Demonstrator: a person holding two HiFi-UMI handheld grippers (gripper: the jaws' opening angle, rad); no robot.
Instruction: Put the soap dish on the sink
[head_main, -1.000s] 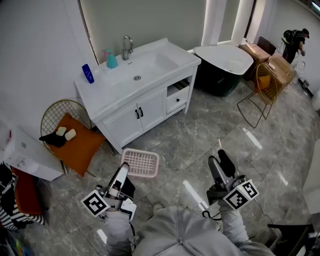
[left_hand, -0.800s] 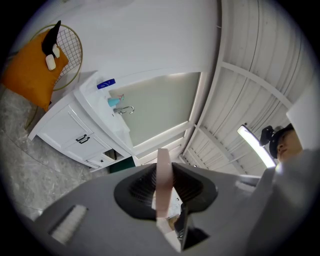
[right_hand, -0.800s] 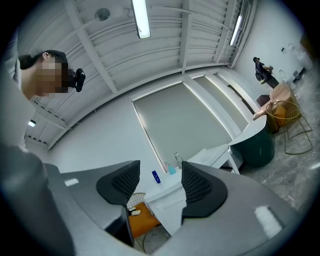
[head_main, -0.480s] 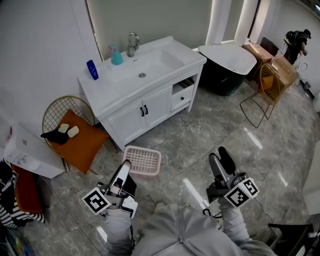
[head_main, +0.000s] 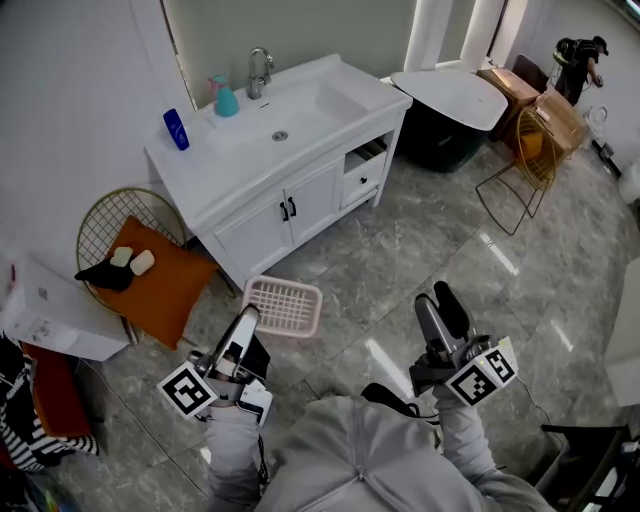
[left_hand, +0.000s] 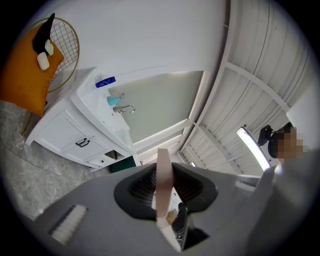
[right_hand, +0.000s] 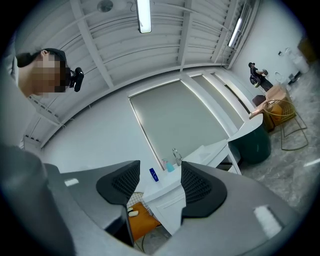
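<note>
The pink slatted soap dish (head_main: 285, 305) hangs over the marble floor, with my left gripper (head_main: 248, 318) shut on its near rim. In the left gripper view the dish's edge (left_hand: 163, 175) stands upright, pinched in my left gripper (left_hand: 163, 189). My right gripper (head_main: 436, 304) is held level beside it, open, with nothing between its pads. The white vanity sink (head_main: 205, 175) stands ahead by the wall, with a faucet (head_main: 258, 70), a blue bottle (head_main: 176, 130) and a teal dispenser (head_main: 224, 100). The right gripper view looks between the pads of my right gripper (right_hand: 160, 186) at the vanity (right_hand: 167, 197).
A gold wire chair with an orange cushion (head_main: 150, 285) stands left of the vanity. A dark tub with a white top (head_main: 450, 100) and another gold wire chair (head_main: 528, 160) are at the right. A white box (head_main: 45, 310) sits at the far left.
Both grippers have moved a little toward the vanity, the left one still carrying the pink dish. Neither gripper's jaws have changed.
</note>
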